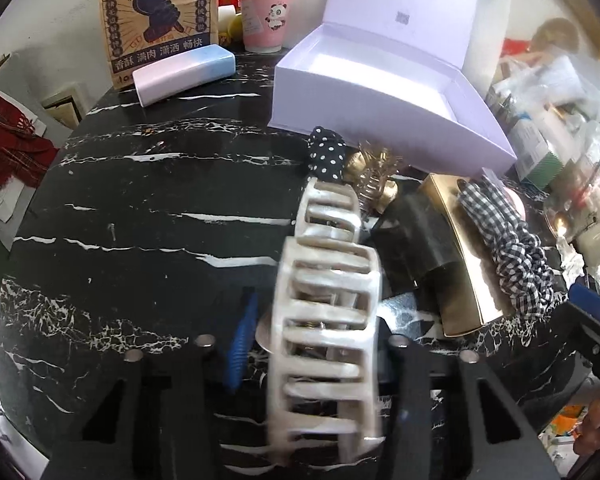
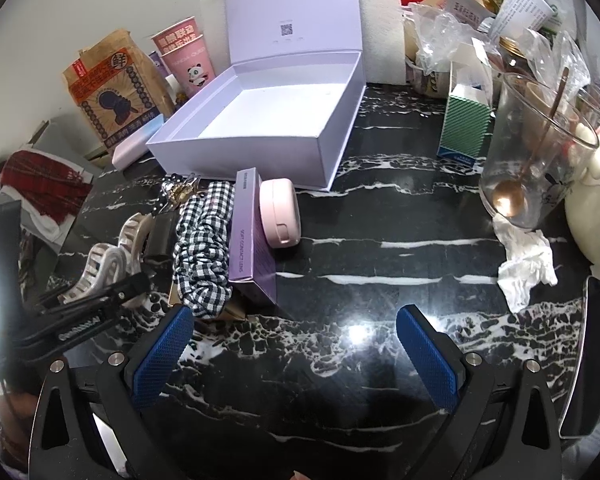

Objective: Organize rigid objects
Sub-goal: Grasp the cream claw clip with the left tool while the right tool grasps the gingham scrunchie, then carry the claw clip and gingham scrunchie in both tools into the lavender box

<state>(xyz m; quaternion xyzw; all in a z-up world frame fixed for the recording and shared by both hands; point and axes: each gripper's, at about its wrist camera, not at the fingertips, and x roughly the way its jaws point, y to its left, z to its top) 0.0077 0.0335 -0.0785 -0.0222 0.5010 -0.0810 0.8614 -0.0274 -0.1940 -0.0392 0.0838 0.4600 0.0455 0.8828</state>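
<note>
Hair clip (image 1: 324, 320), cream, sits between the fingers of my left claw (image 1: 316, 352), which is closed on it and holds it above the black marble desk (image 1: 140, 208); the view of the clip is blurred. Beyond it lie a dotted scrunchie (image 1: 326, 152), a clear brown clip (image 1: 376, 176), a black clip (image 1: 416, 232), a gold box (image 1: 468, 264) and a checked scrunchie (image 1: 500, 236), all bunched close together just in front of the lilac box (image 1: 384, 92). That box stands open, lid upright, nothing visible inside. My right claw (image 2: 296, 356) is spread wide, holding nothing, low over bare desk. Ahead of it to the left a purple carton (image 2: 252, 236) leans on the checked scrunchie, with a pink case (image 2: 280, 212) touching its far side. A glass (image 2: 536, 152) with a spoon (image 2: 512, 196) in it stands well apart at right.
</note>
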